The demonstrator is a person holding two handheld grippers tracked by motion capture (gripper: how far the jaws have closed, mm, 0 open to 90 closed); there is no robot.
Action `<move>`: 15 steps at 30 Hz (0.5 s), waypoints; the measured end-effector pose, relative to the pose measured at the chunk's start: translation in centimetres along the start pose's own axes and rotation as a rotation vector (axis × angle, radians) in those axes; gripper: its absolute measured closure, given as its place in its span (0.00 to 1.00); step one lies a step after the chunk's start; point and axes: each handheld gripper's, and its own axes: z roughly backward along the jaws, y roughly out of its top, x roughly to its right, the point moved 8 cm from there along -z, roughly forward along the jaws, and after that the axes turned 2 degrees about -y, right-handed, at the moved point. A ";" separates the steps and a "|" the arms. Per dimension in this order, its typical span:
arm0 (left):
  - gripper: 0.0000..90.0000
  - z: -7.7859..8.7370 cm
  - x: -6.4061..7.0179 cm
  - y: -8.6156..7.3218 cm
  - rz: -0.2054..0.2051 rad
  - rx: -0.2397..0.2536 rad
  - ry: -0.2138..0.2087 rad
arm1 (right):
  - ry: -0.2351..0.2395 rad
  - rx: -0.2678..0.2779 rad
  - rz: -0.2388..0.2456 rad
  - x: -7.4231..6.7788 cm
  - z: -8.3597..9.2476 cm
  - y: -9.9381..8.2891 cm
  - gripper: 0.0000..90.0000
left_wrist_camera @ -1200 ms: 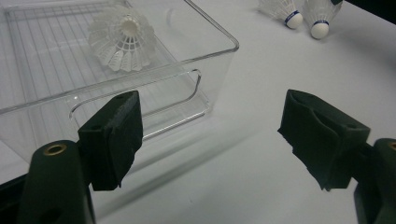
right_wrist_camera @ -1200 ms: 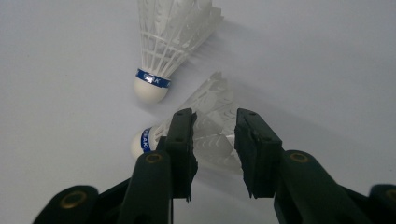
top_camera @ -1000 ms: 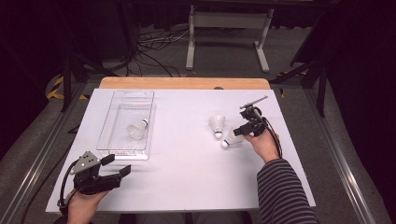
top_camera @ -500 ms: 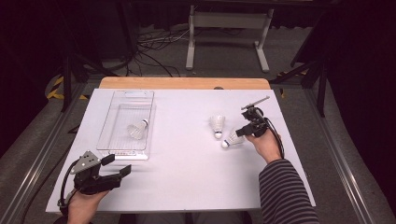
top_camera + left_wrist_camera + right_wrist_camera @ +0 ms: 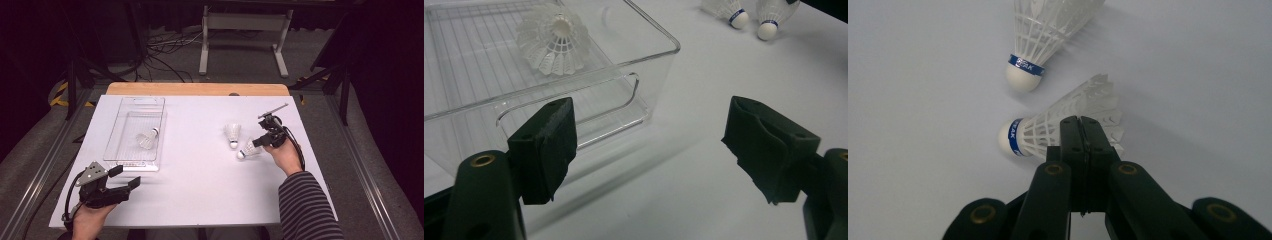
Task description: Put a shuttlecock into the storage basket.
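My left fingers (image 5: 129,177) sit at about seven o'clock on the white surface (image 5: 200,190), spread wide with nothing between them. In the left gripper view they frame the near corner of the clear tray (image 5: 651,85), which lies just ahead of them at ten o'clock on the surface. One shuttlecock (image 5: 147,139) lies inside that tray, toward its near end, cork tipped up toward the far side.

Moving right, a second shuttlecock (image 5: 232,135) rests on the surface at about two o'clock, cork toward me. Just beside it, at its four o'clock, lies the third shuttlecock (image 5: 247,149) on its side, cork pointing left.

My right fingers (image 5: 258,141) have just been closing. In the right gripper view they are clenched together over the skirt of that third shuttlecock (image 5: 1068,125), pads meeting edge to edge; whether any feather is actually pinched between them I cannot tell.
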 end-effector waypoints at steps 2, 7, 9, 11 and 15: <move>0.25 0.0 0.0 0.0 0.000 0.001 0.000 | 0.005 0.004 0.002 -0.1 0.1 0.0 1.00; 0.25 0.0 0.0 0.0 -0.002 -0.002 0.000 | 0.048 0.019 0.010 -0.6 0.6 0.0 1.00; 0.25 0.0 0.0 0.0 -0.003 -0.002 0.000 | 0.055 0.021 0.013 -0.7 0.7 0.0 1.00; 0.25 0.0 0.0 0.0 -0.005 -0.006 0.000 | 0.064 0.027 0.016 -0.9 0.9 0.0 1.00; 0.25 0.0 0.0 0.0 -0.006 -0.006 0.000 | 0.075 0.040 0.025 -1.2 1.2 0.1 1.00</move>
